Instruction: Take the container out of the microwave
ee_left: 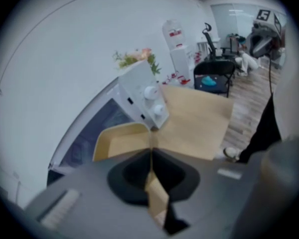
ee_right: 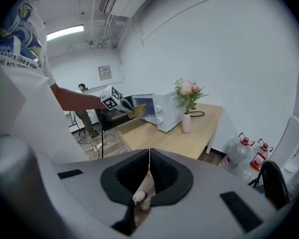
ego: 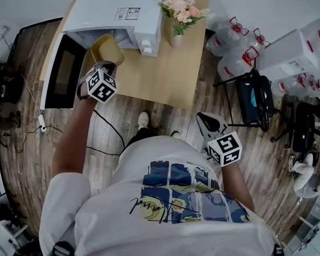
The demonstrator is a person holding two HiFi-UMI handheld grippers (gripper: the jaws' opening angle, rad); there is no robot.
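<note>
Left gripper (ee_left: 150, 151) fingers (ee_left: 129, 176) are clamping the near rim of the yellow container (ee_left: 120, 142), which is hanging at the open mouth of the microwave (ego: 114, 7), above the table (ego: 165, 79). Right gripper (ee_right: 149, 156) is idling low at the person's side, fingers pressed together on nothing. The risk, as I'm judging it: a one-edge pinch could be letting the container tip, slip free, or clip the open door (ego: 61, 76) coming out. Counting up: one container, one microwave, one vase of flowers (ego: 177, 15), two grippers, three water bottles (ego: 236, 63) on the floor.
</note>
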